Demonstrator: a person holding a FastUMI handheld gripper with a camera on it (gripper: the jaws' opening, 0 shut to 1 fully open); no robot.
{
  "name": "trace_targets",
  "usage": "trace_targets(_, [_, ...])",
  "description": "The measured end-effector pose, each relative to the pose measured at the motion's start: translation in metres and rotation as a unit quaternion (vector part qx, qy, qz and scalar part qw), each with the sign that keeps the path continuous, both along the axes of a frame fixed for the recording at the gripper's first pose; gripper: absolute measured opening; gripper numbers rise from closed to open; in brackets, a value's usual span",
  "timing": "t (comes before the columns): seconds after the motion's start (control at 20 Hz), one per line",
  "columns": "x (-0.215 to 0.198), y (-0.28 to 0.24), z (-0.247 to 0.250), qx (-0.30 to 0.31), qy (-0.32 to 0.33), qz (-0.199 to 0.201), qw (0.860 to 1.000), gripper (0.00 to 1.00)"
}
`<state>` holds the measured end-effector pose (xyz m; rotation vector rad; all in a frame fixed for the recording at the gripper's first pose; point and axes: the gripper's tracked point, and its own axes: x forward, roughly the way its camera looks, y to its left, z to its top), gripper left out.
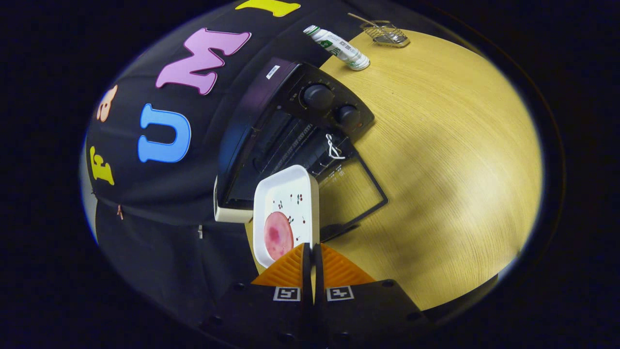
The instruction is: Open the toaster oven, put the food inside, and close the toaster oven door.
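Stage: door already open; food not yet inside; closing the door also left to do.
Tongs (312,248): fingers drawn together on the near rim of the white dish, clenched and carrying it.
White dish (290,194): rectangular, shallow, held just ahead of the fingertips, reaching toward the oven mouth; its far end overlaps the opening's lower edge, though whether it rests there or hangs above I cannot tell.
Dish contents: one round pink slice of food (278,235) at the end nearest the tongs; small dark marks further along (printed pattern or crumbs, too small to tell).
Toaster oven (295,131): black, beyond the dish, on the table (436,169); two knobs on its panel.
Oven door (356,191): glass, dropped flat onto the table, beyond the tongs beside the dish.
Oven cavity: wire rack visible; nothing seen on it.
Farther off: a bottle (337,47) lying on its side; a small wire basket (386,34) beyond it.
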<state>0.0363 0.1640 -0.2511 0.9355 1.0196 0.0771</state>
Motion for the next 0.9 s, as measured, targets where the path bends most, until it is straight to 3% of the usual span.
trace_targets(0.55, [0.088,0.046,-0.051,0.05,-0.008,-0.081,0.995,0.05])
trace_targets(0.7, [0.105,0.059,-0.055,0.043,-0.019,-0.091,0.995,0.05])
trace_targets(0.9, [0.129,0.06,-0.054,0.04,-0.034,-0.135,0.99,0.05])
